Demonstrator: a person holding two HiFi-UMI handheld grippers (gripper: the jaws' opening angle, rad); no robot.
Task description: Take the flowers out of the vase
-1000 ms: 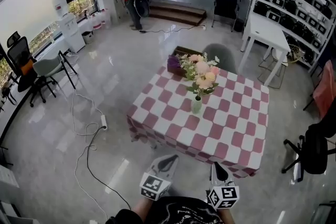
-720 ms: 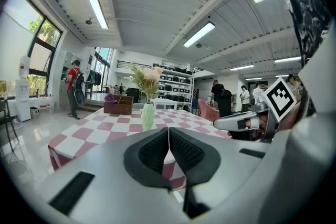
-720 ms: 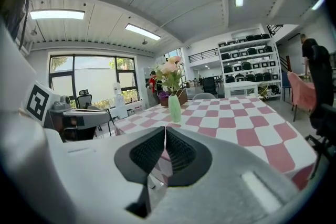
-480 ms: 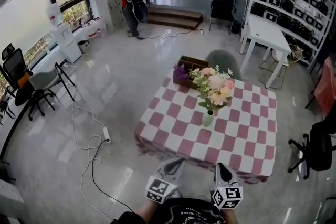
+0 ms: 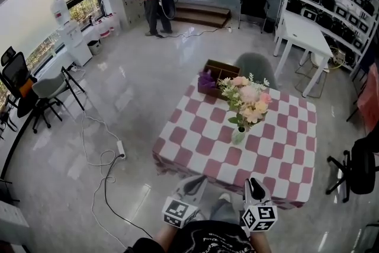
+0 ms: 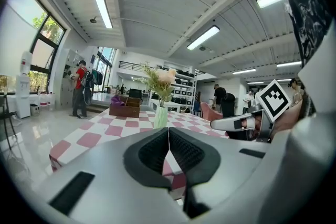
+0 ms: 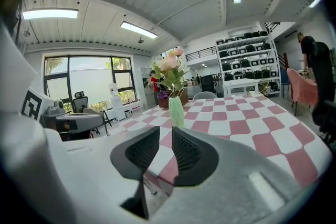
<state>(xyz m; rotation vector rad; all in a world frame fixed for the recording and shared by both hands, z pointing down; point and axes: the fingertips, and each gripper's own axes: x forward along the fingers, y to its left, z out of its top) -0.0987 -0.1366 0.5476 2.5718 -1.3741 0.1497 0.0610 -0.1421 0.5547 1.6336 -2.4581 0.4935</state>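
Flowers stood in the vase on the table, far beyond both grippers. The left gripper was clenched empty; the right gripper had just been opened slightly, empty. The vase could be toppled by a sideways pull.

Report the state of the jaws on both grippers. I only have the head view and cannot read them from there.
Observer: The left gripper is shut. Its two jaws meet, with nothing between them.
Operator: Now the right one.
Observer: The right gripper has just been opening. A narrow gap shows, with nothing in it.
Operator: Say what it aims at.
Observer: In its own view the slim pale green vase of pink and cream flowers appears just above that gap, far beyond the tips, on the pink-and-white checked tablecloth.
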